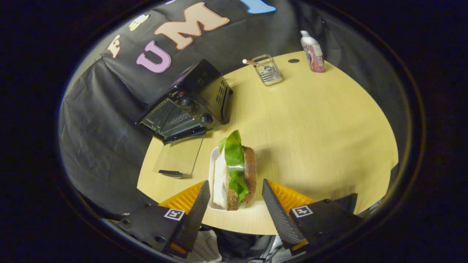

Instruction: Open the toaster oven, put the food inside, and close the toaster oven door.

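A two-finger gripper (236,190) is hovering above the near edge of a light wooden table (310,138), its fingers standing wide apart and touching nothing. Between the fingertips, a sandwich (237,171) is sitting on a small white tray (212,175) close to the near edge of the table. The sandwich is standing on its side, showing a brown bread slice, a pale white layer and a bright green lettuce leaf that is sticking up out of the top. The left finger is reaching alongside the tray's left rim and the right finger is standing a little apart from the bread on the other side; neither is pressing on the food. Beyond the sandwich, at the far left edge of the table, a black toaster oven (190,102) is sitting with its front facing toward the gripper. Its glass door (179,155) is hanging fully open, lying flat and low in front of the oven with its dark handle at the near end, and the wire rack inside is showing through the opening. Two round knobs are showing on the oven's right front panel. Toward the far edge of the table, a clear glass container (268,71) is standing with a stick-like item leaning out of it, and a plastic bottle (313,52) with a white cap and a reddish label is standing upright near the far right corner. A small dark round hole (293,61) is showing in the tabletop between the container and the bottle.
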Tool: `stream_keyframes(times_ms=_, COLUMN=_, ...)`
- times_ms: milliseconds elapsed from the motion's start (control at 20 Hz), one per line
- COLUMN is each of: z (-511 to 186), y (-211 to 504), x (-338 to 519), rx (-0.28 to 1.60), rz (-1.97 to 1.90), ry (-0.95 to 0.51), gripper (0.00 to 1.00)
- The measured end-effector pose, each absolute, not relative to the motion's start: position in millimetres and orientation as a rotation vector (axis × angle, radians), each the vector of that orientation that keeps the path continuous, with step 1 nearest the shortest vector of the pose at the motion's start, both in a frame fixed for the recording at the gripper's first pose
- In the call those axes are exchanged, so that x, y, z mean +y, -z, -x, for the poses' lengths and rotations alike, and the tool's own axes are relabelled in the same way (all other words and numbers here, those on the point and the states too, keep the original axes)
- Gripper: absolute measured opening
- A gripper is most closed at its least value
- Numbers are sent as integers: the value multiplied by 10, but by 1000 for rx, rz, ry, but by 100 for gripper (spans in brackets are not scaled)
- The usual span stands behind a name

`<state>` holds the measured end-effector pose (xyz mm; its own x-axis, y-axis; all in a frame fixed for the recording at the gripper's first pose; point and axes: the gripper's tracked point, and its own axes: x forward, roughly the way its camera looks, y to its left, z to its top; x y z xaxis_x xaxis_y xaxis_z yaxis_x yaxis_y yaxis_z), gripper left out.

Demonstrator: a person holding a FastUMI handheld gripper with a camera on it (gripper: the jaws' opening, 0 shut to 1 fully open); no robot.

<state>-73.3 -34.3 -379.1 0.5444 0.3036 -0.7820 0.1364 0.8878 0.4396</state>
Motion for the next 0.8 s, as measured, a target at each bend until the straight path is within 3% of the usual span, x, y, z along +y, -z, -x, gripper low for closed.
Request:
stream_keyframes(times_ms=400, z=642, y=3785, x=-206, rx=955, rz=-609, ry=-96, gripper=38)
stream_keyframes(times_ms=500, z=651, y=3746, x=-216, rx=922, rz=-591, ry=-93, gripper=39)
stream_keyframes(times_ms=650, z=600, y=3651, x=-195, rx=855, rz=-634, ry=-80, gripper=27)
stream_keyframes(times_ms=800, z=566, y=3442, x=-142, rx=778, rz=-672, ry=-96, gripper=27)
